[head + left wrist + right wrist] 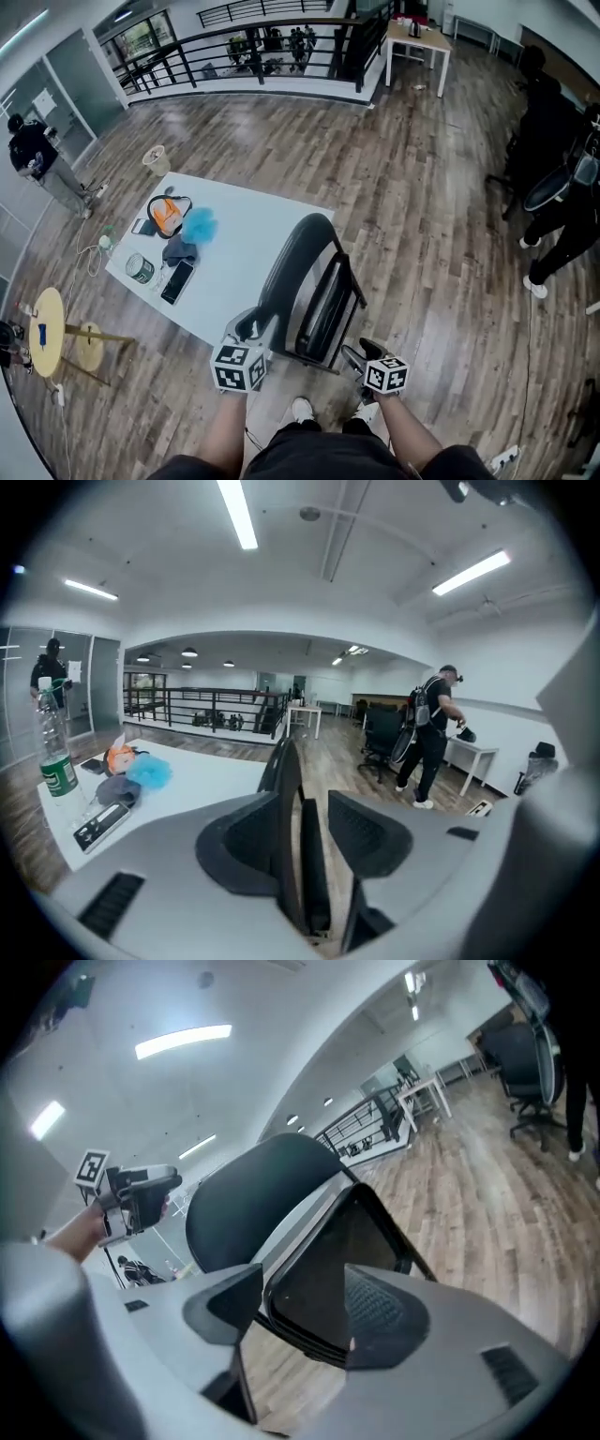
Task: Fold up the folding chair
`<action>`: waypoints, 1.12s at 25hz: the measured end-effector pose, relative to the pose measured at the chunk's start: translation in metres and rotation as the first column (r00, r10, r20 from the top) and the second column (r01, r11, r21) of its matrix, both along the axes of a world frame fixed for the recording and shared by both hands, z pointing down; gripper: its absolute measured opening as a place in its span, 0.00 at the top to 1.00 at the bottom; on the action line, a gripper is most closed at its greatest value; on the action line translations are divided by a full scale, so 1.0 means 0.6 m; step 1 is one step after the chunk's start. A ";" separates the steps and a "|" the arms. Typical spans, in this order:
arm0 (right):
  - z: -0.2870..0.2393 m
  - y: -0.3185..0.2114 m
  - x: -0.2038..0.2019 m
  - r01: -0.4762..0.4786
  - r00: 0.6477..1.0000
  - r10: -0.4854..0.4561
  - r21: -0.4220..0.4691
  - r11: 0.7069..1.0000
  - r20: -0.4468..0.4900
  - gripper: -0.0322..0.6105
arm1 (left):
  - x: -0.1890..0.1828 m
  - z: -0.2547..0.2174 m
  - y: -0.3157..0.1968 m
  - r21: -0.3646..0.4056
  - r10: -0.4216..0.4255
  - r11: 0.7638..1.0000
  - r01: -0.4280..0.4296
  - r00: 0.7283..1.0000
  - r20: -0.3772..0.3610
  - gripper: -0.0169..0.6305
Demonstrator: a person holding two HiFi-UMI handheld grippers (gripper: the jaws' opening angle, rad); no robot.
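Observation:
The black folding chair [305,281] stands folded flat, seat against back, beside the white table [244,234]. My left gripper [248,326] is at the chair's near left edge. In the left gripper view its jaws [309,832] stand apart, and the chair [286,789] shows edge-on through the gap, untouched by the pads. My right gripper [361,352] hovers at the chair's near right corner. Its jaws [305,1307] are wide open, with the chair's seat panel [347,1251] beyond them. The left gripper [141,1194] also shows in that view.
On the table lie an orange and black item [167,214], a blue puff [199,225], a phone [177,281] and a tin [140,268]; a water bottle [54,752] stands there too. A person [431,733] stands by office chairs [553,187]. A small yellow table [45,330] is at left.

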State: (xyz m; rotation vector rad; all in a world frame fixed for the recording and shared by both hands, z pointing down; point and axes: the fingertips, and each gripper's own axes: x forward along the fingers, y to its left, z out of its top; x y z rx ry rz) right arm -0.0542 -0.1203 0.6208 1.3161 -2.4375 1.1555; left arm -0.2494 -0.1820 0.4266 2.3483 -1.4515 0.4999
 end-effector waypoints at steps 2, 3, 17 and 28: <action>-0.037 0.020 0.050 -0.042 0.999 0.043 0.082 0.996 -0.019 0.51 | 0.057 -0.021 0.010 0.045 0.024 0.999 -0.022 0.999 -0.026 0.75; -0.060 0.027 0.073 -0.057 0.998 0.059 0.125 0.991 -0.009 0.51 | 0.087 -0.028 0.016 0.059 0.030 0.998 -0.028 0.999 -0.042 0.77; -0.261 0.114 0.384 -0.183 0.905 0.354 0.534 0.825 -0.237 0.93 | 0.468 0.000 0.147 0.036 0.235 0.972 -0.232 0.957 -0.171 0.96; -0.276 0.249 0.366 -0.329 0.796 0.529 0.525 0.785 -0.293 0.93 | 0.440 -0.015 0.221 0.135 0.339 0.938 -0.321 0.929 -0.149 0.96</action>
